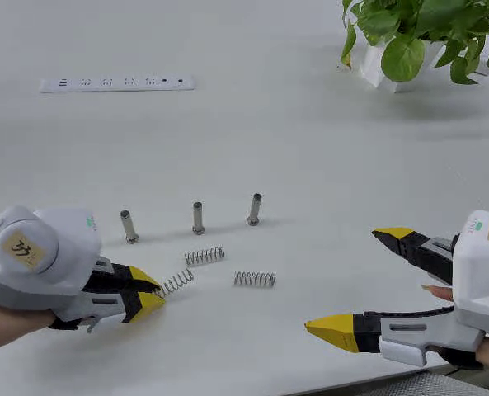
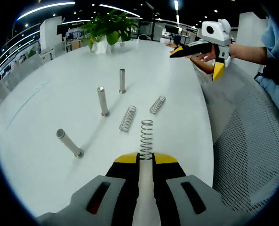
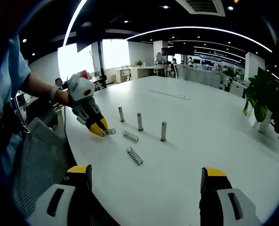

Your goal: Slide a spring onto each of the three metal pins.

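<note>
L hand-held gripper (image 1: 152,294) pinches one spring (image 1: 176,283) by its end, nr table (image 1: 310,124) front edge; R hand-held gripper (image 1: 355,280) agape. Risk: spring flexes, misses pin (image 1: 129,227), tips it.

The spring (image 2: 146,134) has its near end hidden between the pinched tips of the left gripper (image 2: 146,157); the plant (image 1: 409,37) beyond the right gripper (image 1: 343,280) is cropped.

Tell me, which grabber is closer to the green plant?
Right. The right gripper is on the same side of the table as the plant; the left gripper is far across, pinching a spring.
</note>
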`<state>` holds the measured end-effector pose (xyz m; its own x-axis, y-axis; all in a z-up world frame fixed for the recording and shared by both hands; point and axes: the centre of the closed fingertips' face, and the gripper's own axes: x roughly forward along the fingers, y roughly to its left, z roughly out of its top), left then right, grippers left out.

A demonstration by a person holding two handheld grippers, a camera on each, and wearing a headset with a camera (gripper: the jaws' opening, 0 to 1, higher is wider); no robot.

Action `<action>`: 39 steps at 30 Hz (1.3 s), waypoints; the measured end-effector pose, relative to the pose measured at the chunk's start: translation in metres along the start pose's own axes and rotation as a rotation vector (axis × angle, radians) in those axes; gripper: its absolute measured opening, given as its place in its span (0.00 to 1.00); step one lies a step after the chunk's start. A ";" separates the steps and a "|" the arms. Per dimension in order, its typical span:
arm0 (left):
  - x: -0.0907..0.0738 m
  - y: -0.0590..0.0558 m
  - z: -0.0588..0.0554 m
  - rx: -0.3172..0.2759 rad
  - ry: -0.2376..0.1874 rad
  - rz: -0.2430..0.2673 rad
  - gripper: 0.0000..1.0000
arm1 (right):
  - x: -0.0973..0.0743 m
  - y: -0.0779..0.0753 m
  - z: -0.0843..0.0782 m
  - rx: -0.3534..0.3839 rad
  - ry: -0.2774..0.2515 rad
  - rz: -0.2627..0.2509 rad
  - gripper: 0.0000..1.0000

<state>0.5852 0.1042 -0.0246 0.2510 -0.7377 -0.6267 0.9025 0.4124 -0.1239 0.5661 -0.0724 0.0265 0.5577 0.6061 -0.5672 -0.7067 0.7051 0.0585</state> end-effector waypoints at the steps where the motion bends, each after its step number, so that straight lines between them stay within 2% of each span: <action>1: 0.000 -0.002 0.006 -0.017 -0.031 0.004 0.06 | 0.000 0.001 0.001 -0.002 -0.001 0.004 0.96; 6: -0.003 -0.012 0.023 0.001 -0.089 0.003 0.06 | 0.002 0.006 0.005 -0.009 -0.003 0.023 0.95; 12: -0.003 -0.030 0.047 0.012 -0.173 -0.019 0.06 | 0.006 0.016 0.009 -0.024 0.004 0.066 0.90; 19: -0.001 -0.045 0.069 0.012 -0.252 -0.035 0.06 | 0.006 0.030 0.028 0.058 -0.052 0.152 0.79; 22: 0.001 -0.049 0.074 0.023 -0.265 -0.042 0.06 | 0.005 0.036 0.038 0.090 -0.077 0.195 0.68; 27: 0.006 -0.060 0.072 0.066 -0.251 -0.065 0.06 | 0.007 0.049 0.043 0.104 -0.064 0.277 0.47; 30: 0.007 -0.063 0.071 0.078 -0.249 -0.073 0.06 | 0.010 0.053 0.044 0.109 -0.061 0.299 0.46; 33: 0.008 -0.066 0.071 0.099 -0.244 -0.082 0.06 | 0.011 0.061 0.045 0.098 -0.054 0.334 0.40; 39: 0.010 -0.070 0.073 0.145 -0.238 -0.099 0.06 | 0.015 0.074 0.048 0.030 -0.029 0.398 0.31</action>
<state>0.5502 0.0286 0.0341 0.2186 -0.8823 -0.4170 0.9630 0.2641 -0.0540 0.5426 0.0065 0.0617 0.2550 0.8438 -0.4722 -0.8572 0.4232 0.2933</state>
